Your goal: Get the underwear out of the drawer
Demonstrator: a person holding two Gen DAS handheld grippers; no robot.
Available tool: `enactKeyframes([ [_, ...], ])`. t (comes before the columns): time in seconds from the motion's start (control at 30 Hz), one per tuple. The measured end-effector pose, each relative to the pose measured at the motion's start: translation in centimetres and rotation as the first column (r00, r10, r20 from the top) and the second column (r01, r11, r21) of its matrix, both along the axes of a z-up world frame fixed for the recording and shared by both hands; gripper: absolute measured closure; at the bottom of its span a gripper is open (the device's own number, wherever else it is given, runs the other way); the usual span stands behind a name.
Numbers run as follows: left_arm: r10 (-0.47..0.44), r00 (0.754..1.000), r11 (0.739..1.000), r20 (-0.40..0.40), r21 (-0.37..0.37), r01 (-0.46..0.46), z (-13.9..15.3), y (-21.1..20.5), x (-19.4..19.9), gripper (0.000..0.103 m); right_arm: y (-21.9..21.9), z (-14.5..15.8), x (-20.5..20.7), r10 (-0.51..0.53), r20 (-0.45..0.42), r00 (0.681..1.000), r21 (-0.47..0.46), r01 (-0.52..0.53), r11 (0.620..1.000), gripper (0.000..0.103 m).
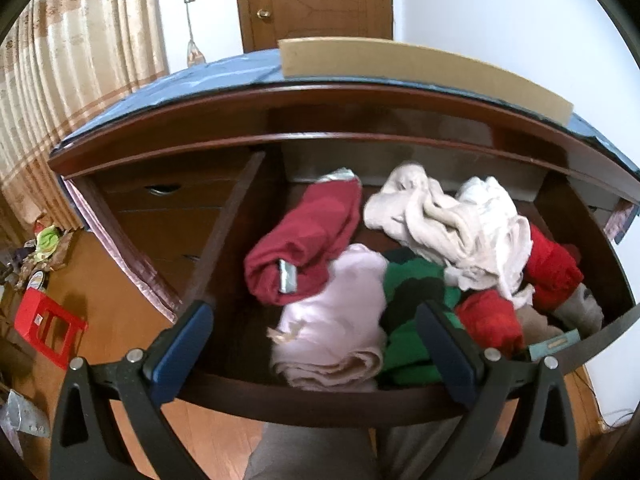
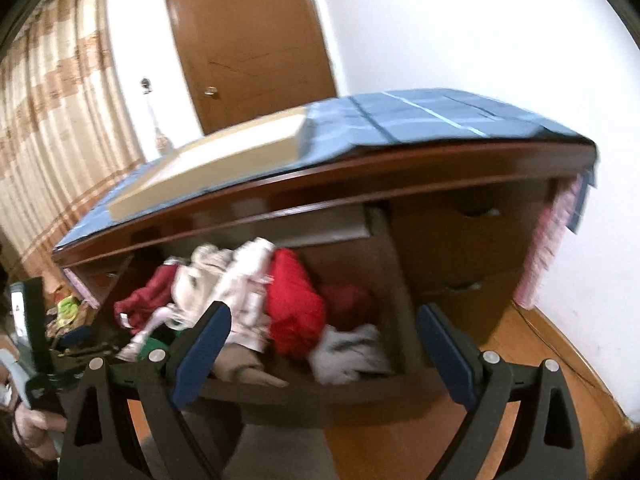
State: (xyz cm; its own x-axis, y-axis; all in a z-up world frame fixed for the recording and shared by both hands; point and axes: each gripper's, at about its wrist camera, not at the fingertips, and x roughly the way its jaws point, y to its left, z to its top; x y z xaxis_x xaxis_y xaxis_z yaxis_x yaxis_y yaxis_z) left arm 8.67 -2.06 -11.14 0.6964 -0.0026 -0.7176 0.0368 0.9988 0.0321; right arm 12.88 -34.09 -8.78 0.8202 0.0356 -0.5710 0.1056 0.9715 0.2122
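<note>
Both tongs [image 1: 316, 344] [image 2: 324, 344] gaping, empty, drawer [image 1: 320, 396] pulled out, underwear heap [image 1: 400, 264] jumbled (right view blurred)

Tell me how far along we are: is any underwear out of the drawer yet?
Done: the drawer is pulled open, its clothes exposed. In hand: nothing. The left gripper is open above the pale pink folded garment, and the right gripper is open over the red clothes. Left: close on a garment and lift it out. No garment shows outside the drawer, and I cannot tell which pieces are underwear.
</note>
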Motion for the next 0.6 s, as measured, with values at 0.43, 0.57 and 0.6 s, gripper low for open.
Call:
enactKeyframes([
  [0.43,0.031,0.999,0.999,0.034,-0.026,-0.030,1.5,1.9,0.7,0.000,6.8,1.1,3.8,0.142,0.023,0.990,-0.016,-0.142,0.990,0.007],
  [0.57,0.029,0.999,0.999,0.025,-0.023,-0.028,1.5,2.2,1.0,0.000,8.1,0.8,4.6,0.163,0.013,0.987,-0.029,-0.162,0.986,0.007],
  [0.6,0.029,0.999,0.999,0.025,-0.023,-0.028,1.5,2.2,1.1,0.000,8.2,0.7,4.7,0.162,0.013,0.987,-0.032,-0.161,0.986,0.007],
])
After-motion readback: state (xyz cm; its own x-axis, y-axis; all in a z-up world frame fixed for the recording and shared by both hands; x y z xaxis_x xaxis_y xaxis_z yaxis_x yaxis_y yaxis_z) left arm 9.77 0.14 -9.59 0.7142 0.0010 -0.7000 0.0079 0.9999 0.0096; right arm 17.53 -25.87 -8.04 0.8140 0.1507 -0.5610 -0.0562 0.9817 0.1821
